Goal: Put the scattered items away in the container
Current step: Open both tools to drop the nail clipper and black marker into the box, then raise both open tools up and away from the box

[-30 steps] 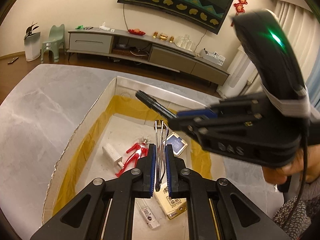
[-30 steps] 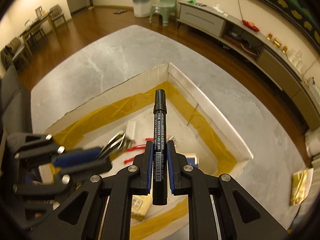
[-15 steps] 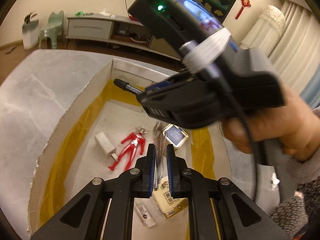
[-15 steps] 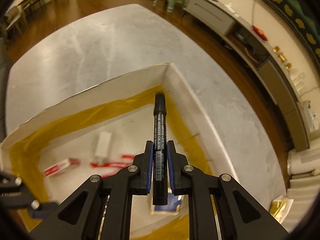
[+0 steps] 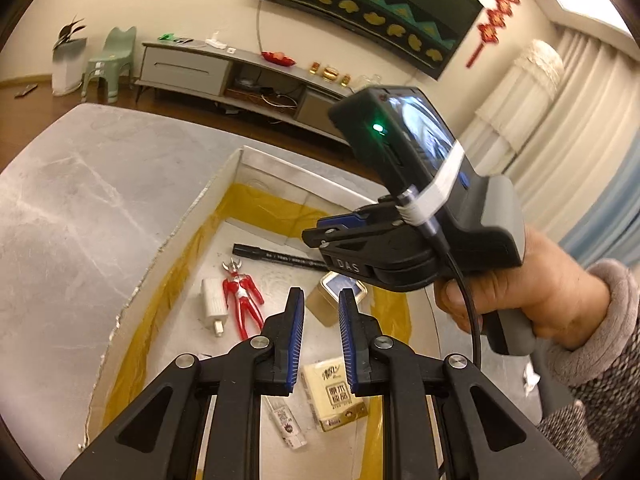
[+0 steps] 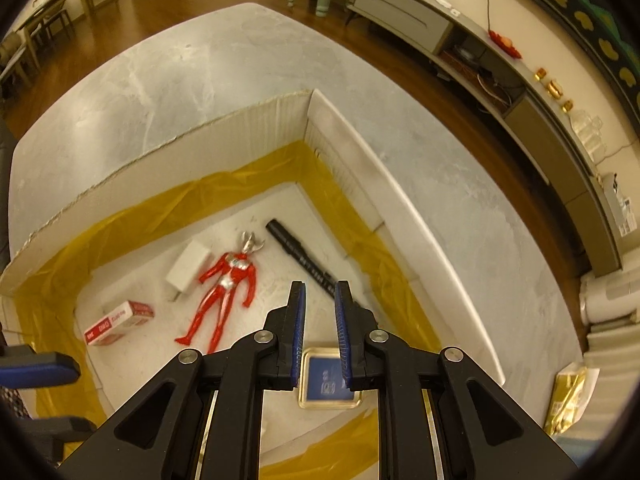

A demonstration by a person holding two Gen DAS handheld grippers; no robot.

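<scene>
- Left gripper: fingers spread with nothing between the pads; positioned above the near end of the cardboard box
- Right gripper: fingers spread and empty; positioned over the box interior; in the left wrist view its body is held by a hand in a fleece sleeve, above the right side of the box
- Cardboard box: white walls, yellow tape along the inner floor edges; rests on a grey marble table
- Black marker: lies flat on the box floor near the far right wall, just beside the toy figure's head, apart from both grippers
- Red and silver toy figure: lies face up on the box floor; a white charger plug lies just beside it
- Red and white carton: lies flat on the floor, near the figure's legs
- Gold tin with blue lid: sits on the floor below the right gripper's fingers
- Yellow tissue pack: lies at the near end of the box, partly behind the left gripper's fingers
</scene>
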